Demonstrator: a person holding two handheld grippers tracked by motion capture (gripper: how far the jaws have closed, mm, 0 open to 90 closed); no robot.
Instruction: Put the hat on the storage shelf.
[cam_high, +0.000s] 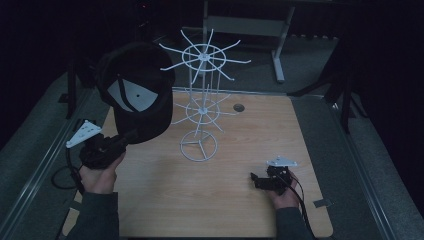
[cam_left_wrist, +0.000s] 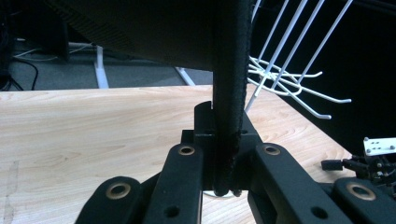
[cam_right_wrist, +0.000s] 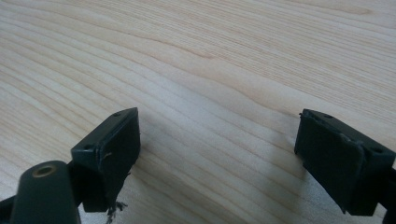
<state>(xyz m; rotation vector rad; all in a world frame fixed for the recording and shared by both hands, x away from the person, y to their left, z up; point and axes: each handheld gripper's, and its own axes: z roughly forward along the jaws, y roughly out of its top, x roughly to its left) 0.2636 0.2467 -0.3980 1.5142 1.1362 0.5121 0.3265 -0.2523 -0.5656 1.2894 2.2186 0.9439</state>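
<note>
Fingers (cam_left_wrist: 187, 163) pinch stiff black cap (cam_high: 135, 95) brim — wire rack (cam_high: 200, 100) beside.

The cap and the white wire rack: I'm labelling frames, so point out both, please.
cap (cam_high: 142, 117), high view, on its black crown.
white wire rack (cam_high: 199, 146), high view, on its round base ring.

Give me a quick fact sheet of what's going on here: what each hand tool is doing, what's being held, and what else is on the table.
Held item: black cap, lifted off the table, its brim pinched
Left gripper: shut on the cap's brim
Right gripper: jaws wide apart, nothing between them, low over the wood
Stand: white wire rack with spoke hooks, upright mid-table, right beside the cap
Surface: light wooden table
Likely next move: hang the cap on a hook, a guess only
</note>
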